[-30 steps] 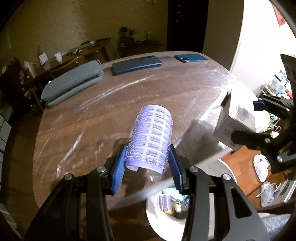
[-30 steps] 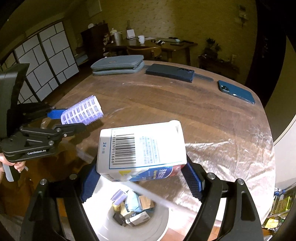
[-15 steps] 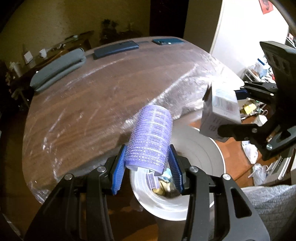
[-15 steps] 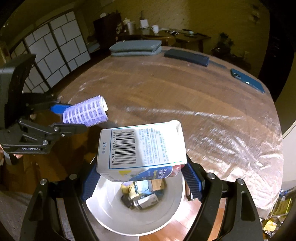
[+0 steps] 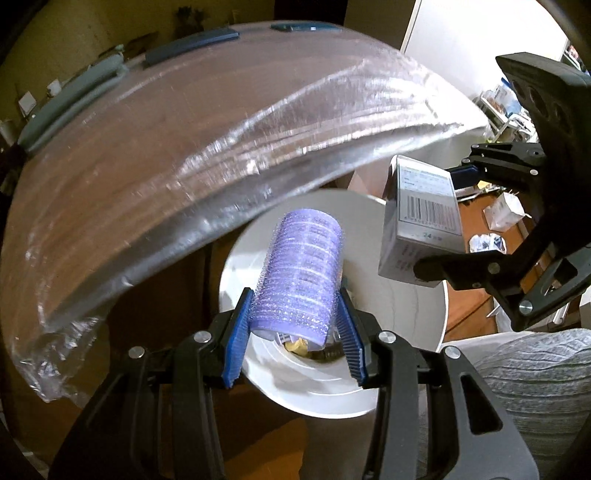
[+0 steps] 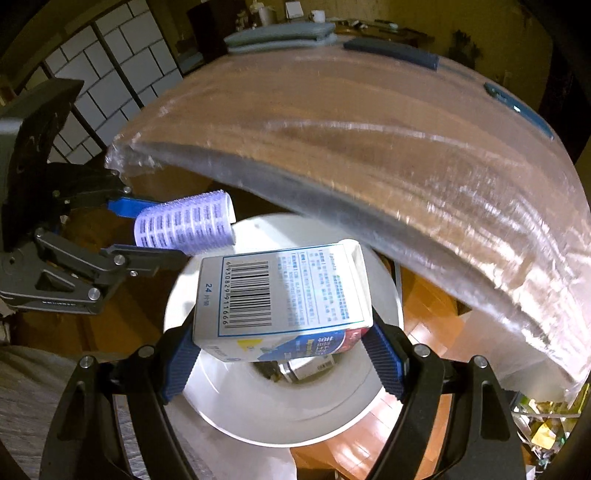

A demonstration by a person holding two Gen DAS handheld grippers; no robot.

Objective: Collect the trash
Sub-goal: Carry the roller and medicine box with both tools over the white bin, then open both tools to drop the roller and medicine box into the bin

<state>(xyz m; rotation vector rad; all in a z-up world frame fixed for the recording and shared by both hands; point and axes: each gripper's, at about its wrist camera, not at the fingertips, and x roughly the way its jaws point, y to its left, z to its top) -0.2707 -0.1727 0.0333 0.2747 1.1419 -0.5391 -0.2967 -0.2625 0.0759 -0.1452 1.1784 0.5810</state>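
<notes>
Both grippers have swung off the table and now hang over the round white plastic waste bin (image 5: 406,354), which fills the lower centre of each wrist view where, 1 second ago, only a sliver of it showed below the table edge. The left gripper (image 5: 295,343) pinches a purple mesh hair roller (image 5: 301,273) between its blue pads, the roller pointing up the middle of the frame with its near end over the bin's mouth. In the right wrist view the right gripper (image 6: 284,354) clamps a white cardboard carton with a printed barcode (image 6: 284,295) across the centre of the frame, directly above the opening, where earlier discards show as a jumble at the bottom of the bin (image 6: 306,365).

The wooden table under its clear plastic cover (image 6: 369,140) has slid to the upper half of both frames, streaked with motion blur. A grey zip case (image 6: 280,35) and 2 dark blue phones lie at its far edge, top of frame.

Judged from this alignment, transport looks finished and release is the step in hand: both items should fall inside once the jaws part, though the roller sits nearer the rim and could bounce.
</notes>
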